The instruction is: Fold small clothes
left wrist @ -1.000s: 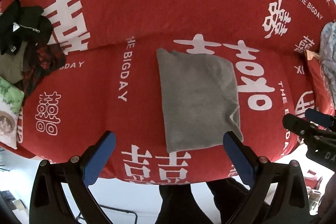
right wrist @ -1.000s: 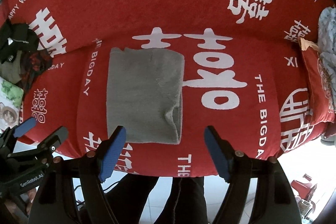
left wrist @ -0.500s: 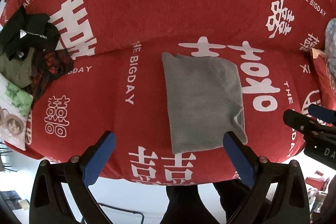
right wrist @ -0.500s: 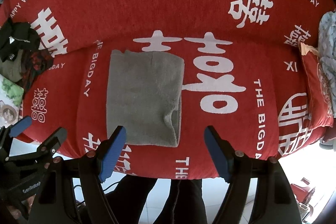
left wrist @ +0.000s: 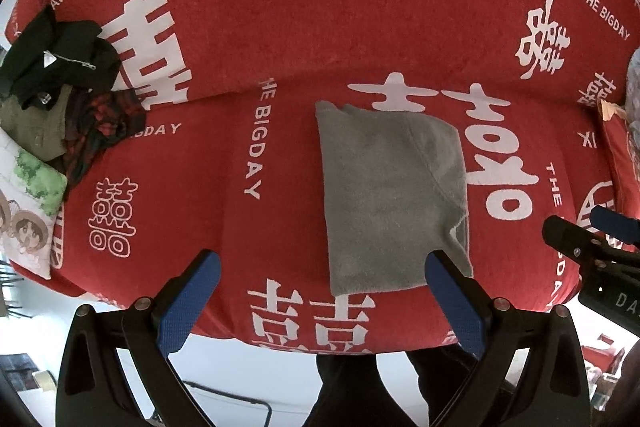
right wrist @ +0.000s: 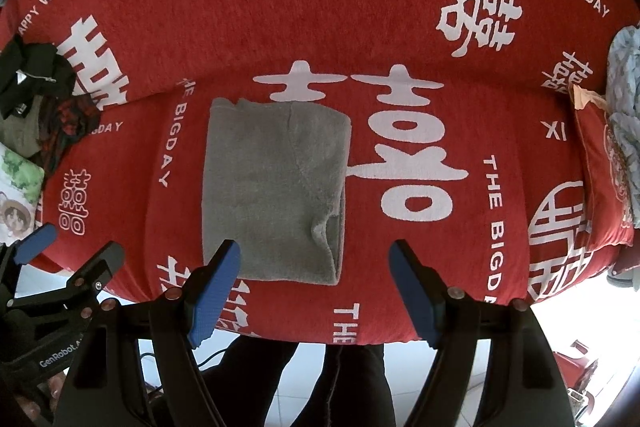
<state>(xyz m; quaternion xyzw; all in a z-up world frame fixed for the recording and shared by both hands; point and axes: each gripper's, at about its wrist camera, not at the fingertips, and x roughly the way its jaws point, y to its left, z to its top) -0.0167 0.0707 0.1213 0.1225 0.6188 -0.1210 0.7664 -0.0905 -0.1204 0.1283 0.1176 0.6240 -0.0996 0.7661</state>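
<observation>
A grey garment [left wrist: 392, 195] lies folded into a rectangle on the red sofa seat [left wrist: 192, 187]; it also shows in the right wrist view [right wrist: 272, 191]. My left gripper [left wrist: 320, 287] is open and empty, held above the seat's front edge, near the garment's lower edge. My right gripper [right wrist: 316, 283] is open and empty, hovering just in front of the garment's near edge. Each gripper shows at the edge of the other's view: the right one [left wrist: 592, 235] and the left one [right wrist: 68, 251].
A pile of dark clothes [left wrist: 60, 83] lies at the left end of the sofa beside a cartoon-print cushion [left wrist: 28, 203]. A red cushion [right wrist: 604, 163] and pale blue fabric [right wrist: 624, 95] sit at the right end. White floor lies below the seat edge.
Both grippers have drifted slightly, so the grey garment sits a bit further right and lower in the left view. The garment itself has not moved. Both grippers stay open.
</observation>
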